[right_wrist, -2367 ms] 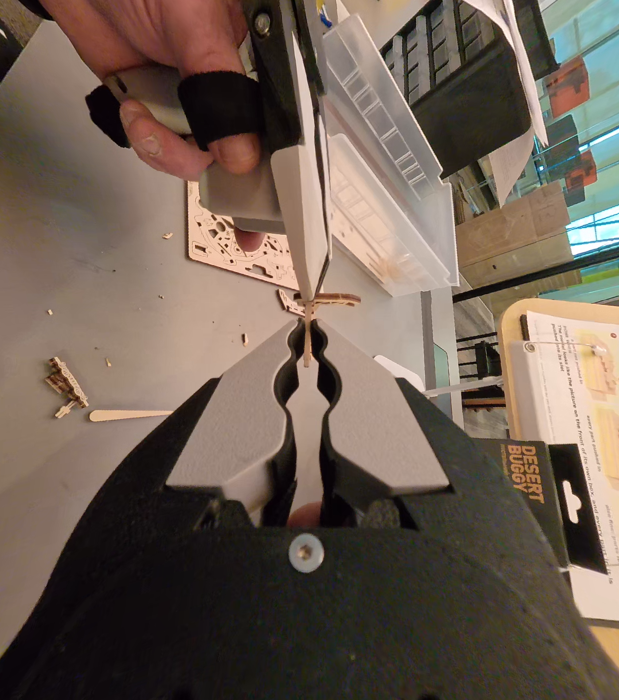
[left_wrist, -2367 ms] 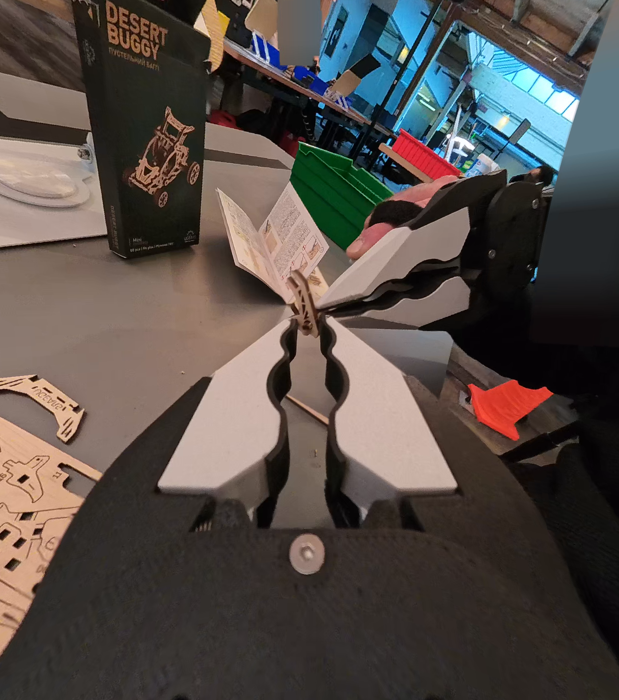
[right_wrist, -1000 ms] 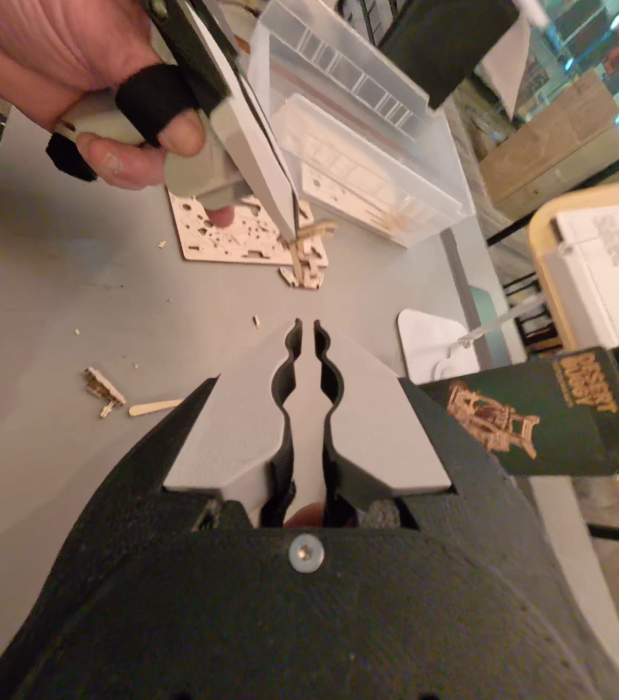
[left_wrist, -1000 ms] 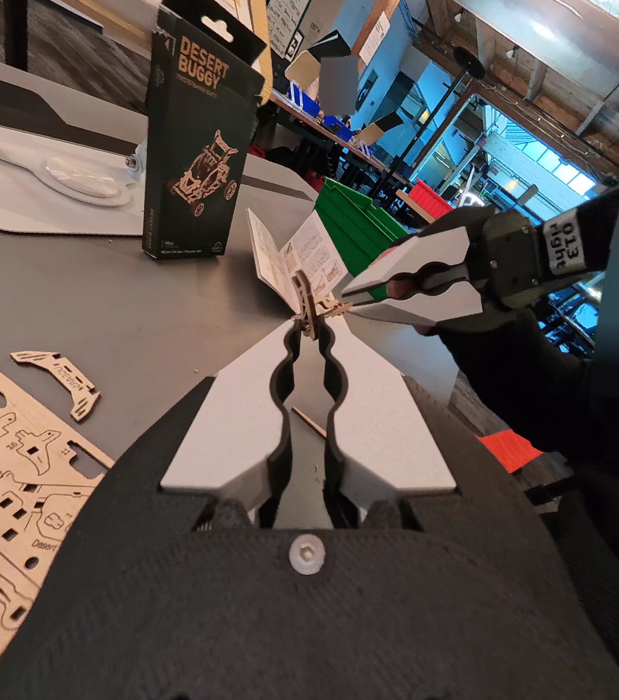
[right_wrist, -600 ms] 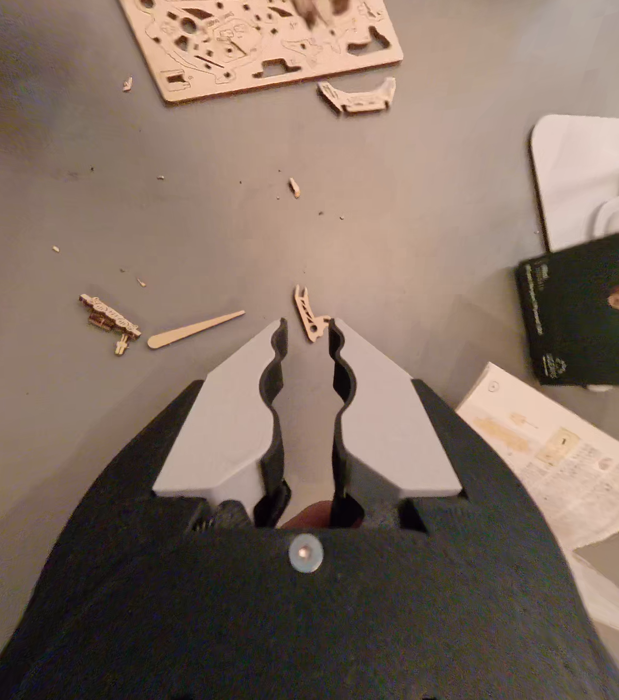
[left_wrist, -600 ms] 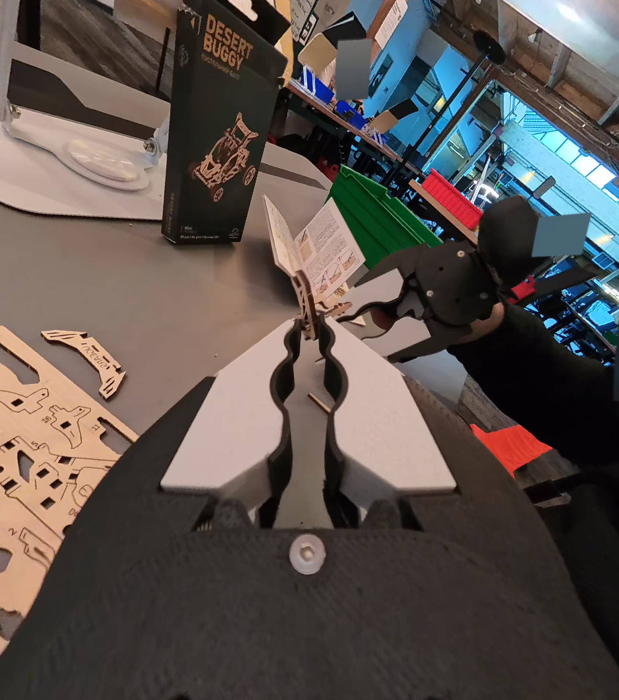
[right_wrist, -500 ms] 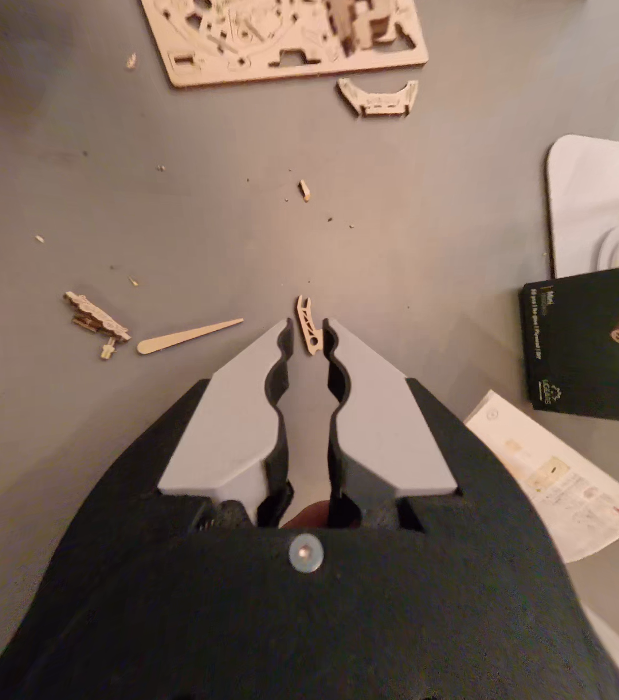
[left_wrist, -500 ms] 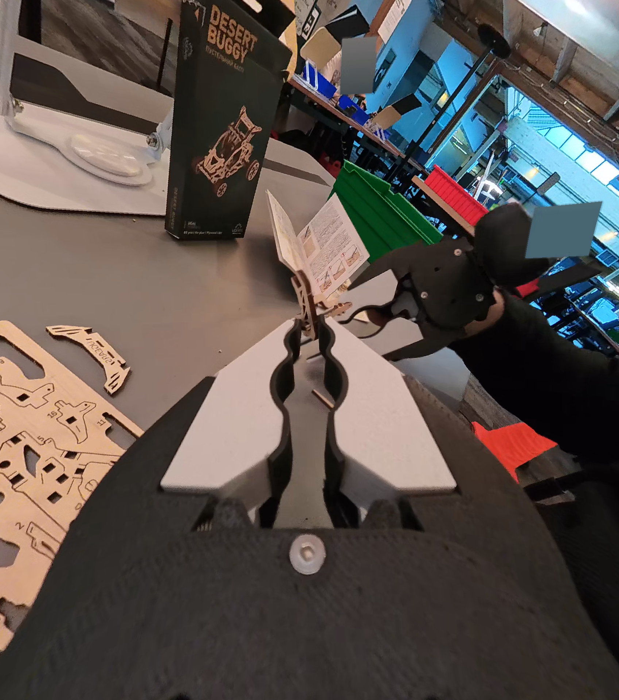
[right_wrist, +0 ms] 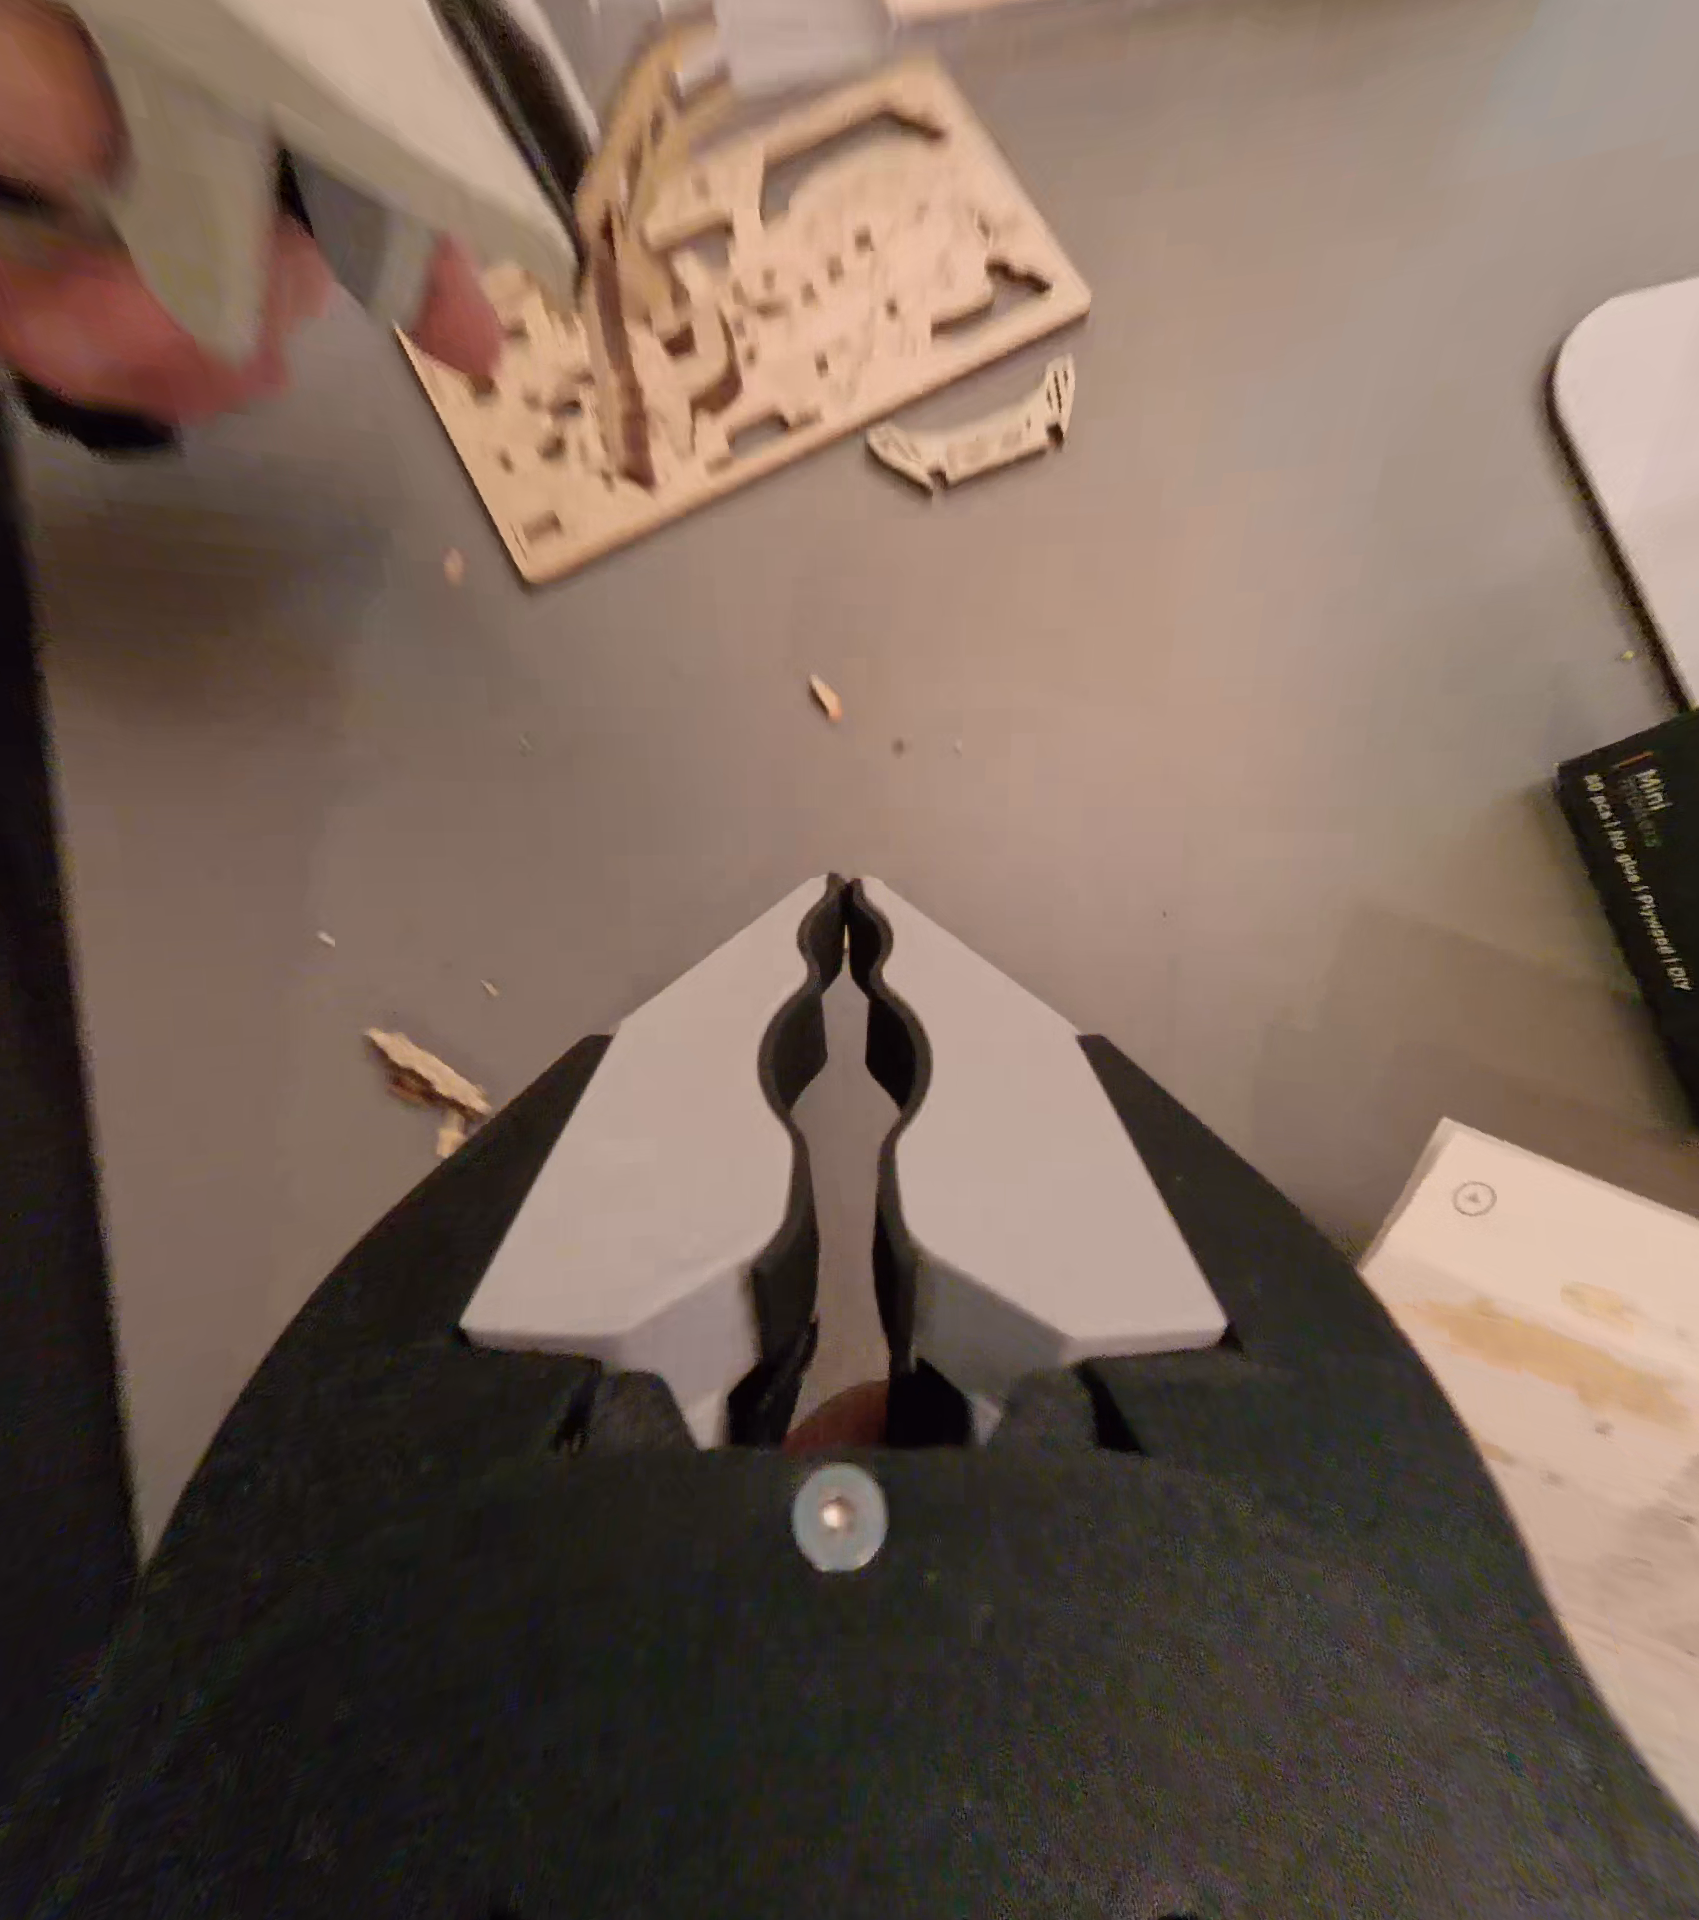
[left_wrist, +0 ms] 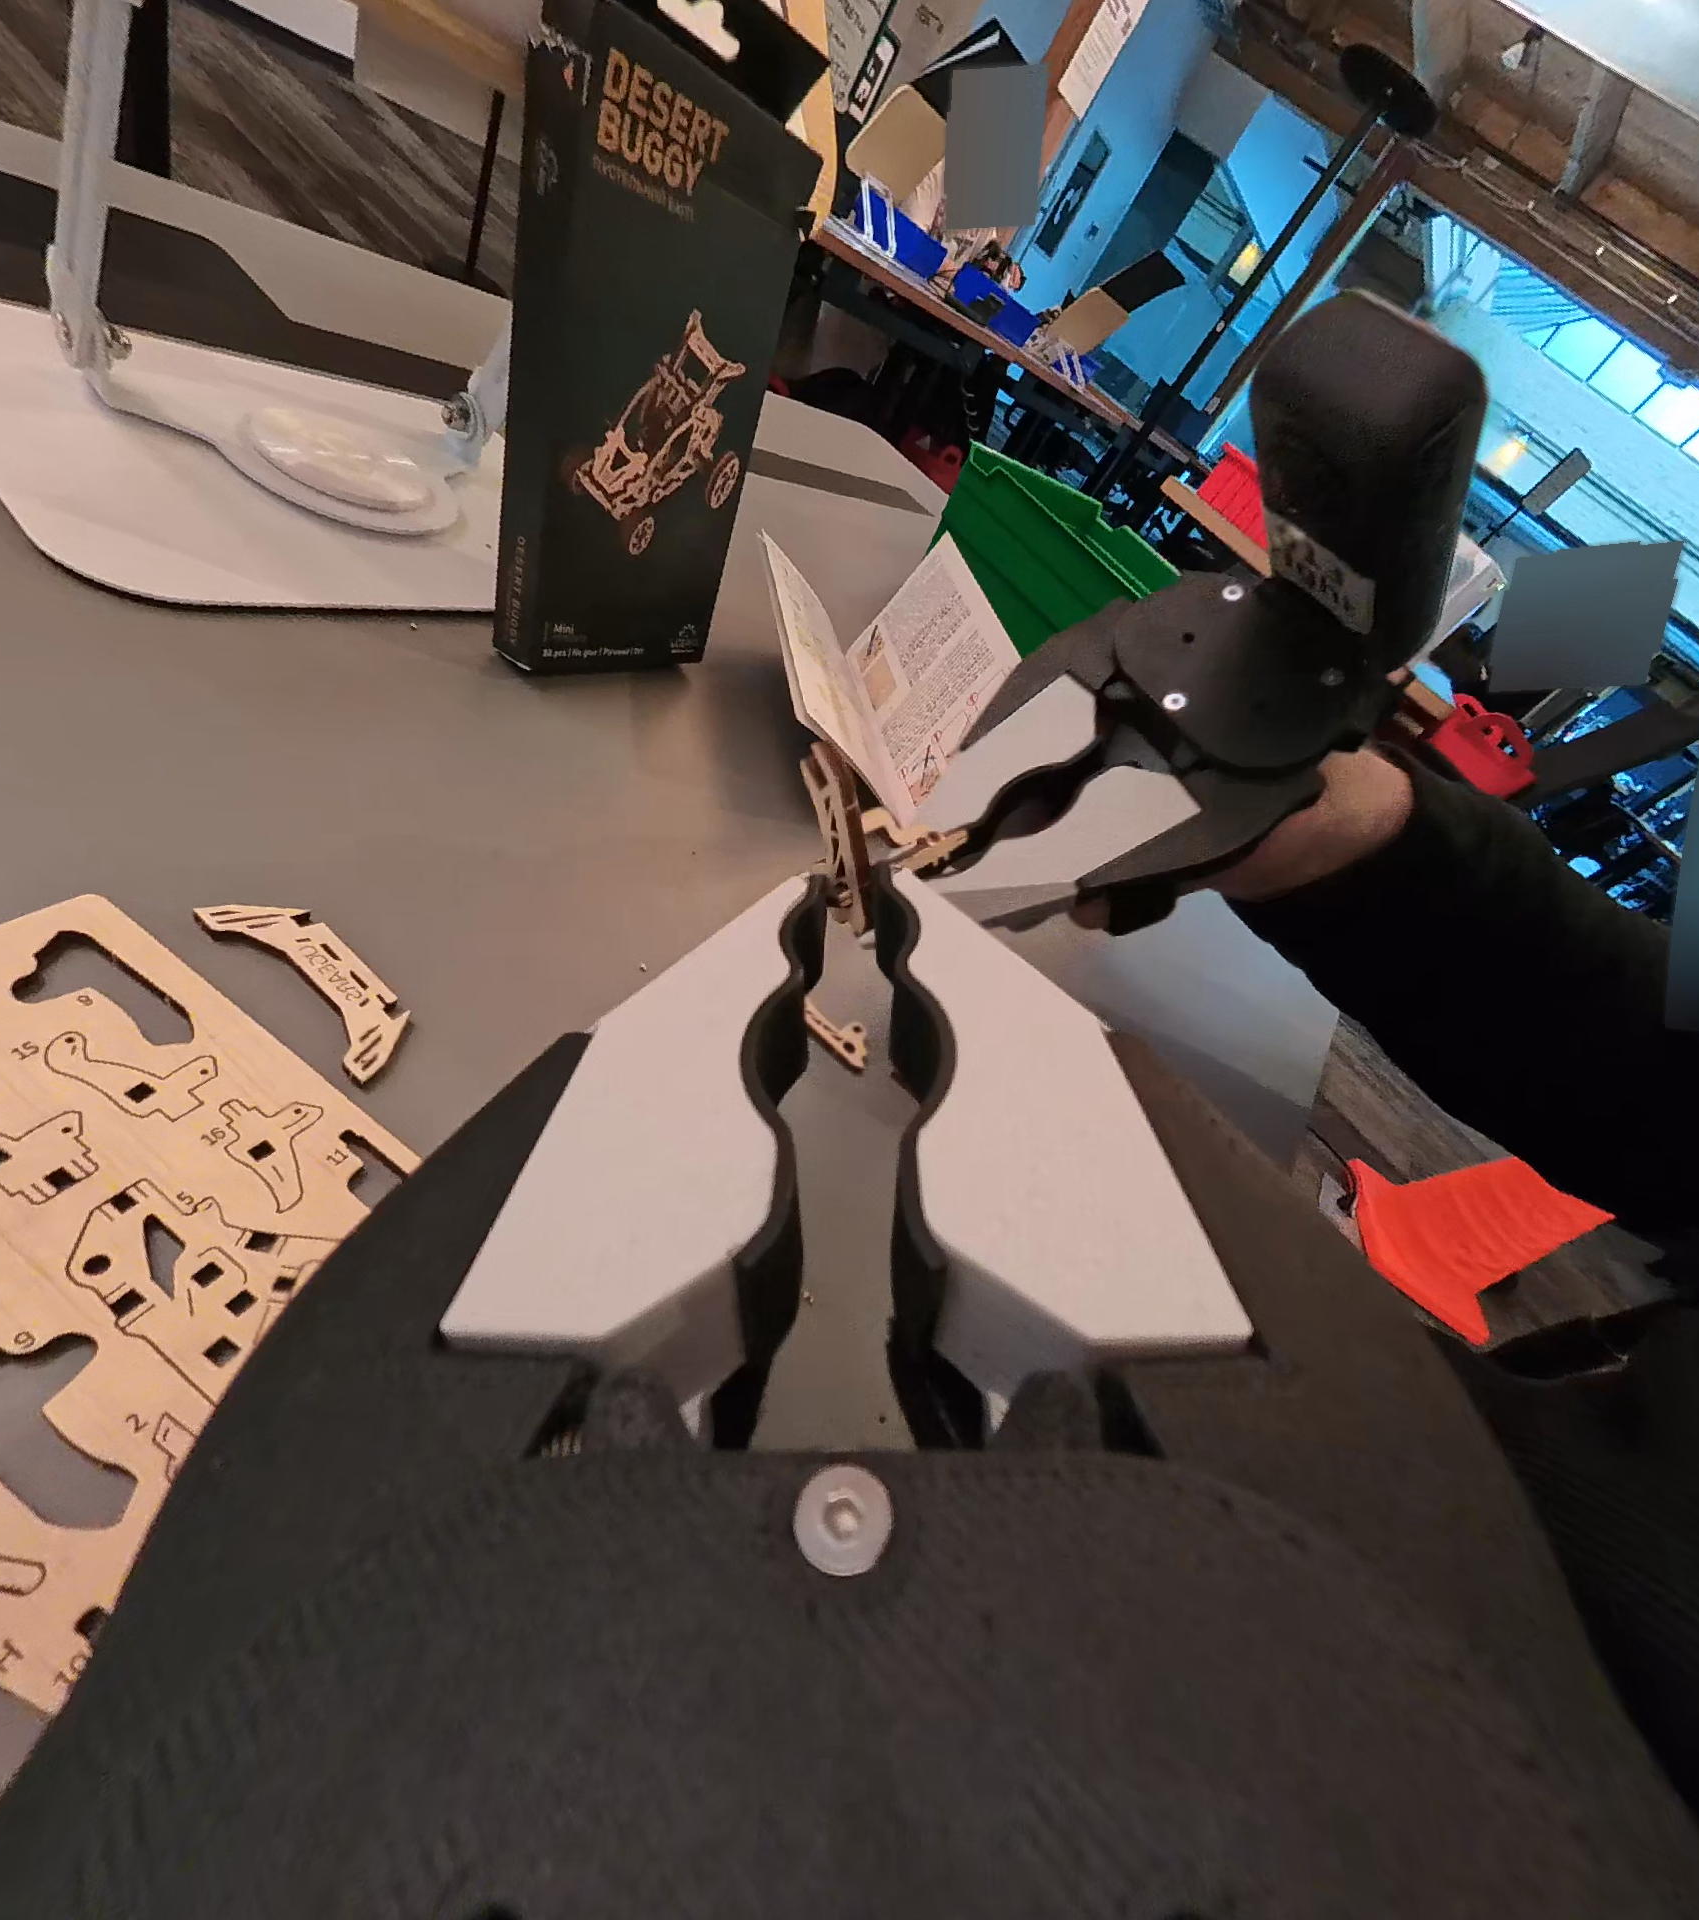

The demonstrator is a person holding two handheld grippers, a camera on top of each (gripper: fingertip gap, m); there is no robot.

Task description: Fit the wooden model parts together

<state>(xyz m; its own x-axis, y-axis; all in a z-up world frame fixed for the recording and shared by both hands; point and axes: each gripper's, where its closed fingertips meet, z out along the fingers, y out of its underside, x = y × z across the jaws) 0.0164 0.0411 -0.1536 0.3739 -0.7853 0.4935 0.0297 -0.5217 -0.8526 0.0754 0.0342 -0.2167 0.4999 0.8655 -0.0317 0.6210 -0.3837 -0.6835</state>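
Note:
My left gripper [left_wrist: 845,899] is shut on a small wooden assembly [left_wrist: 837,821]: an upright curved part with a cross piece slotted through it, held above the grey table [left_wrist: 409,748]. It shows blurred at the upper left of the right wrist view [right_wrist: 616,312]. My right gripper [right_wrist: 843,891] points down at the table with its fingertips closed together. In the left wrist view it [left_wrist: 964,831] sits just behind the cross piece. A small loose wooden part [left_wrist: 837,1034] lies on the table, seen between my left fingers.
A punched wooden sheet [left_wrist: 45,1195] and a loose curved piece [left_wrist: 325,971] lie on the left. The dark kit box [left_wrist: 647,364], an open booklet [left_wrist: 886,665] and a white stand base [left_wrist: 201,468] are behind. Wood scraps [right_wrist: 419,1070] lie by my right gripper. The gap from one gripper's tips to the other's is roughly 9 cm.
My right gripper let go of the cross piece, swung down over the table beside a small loose part, and its fingers closed together. My left gripper kept hold of the assembly.

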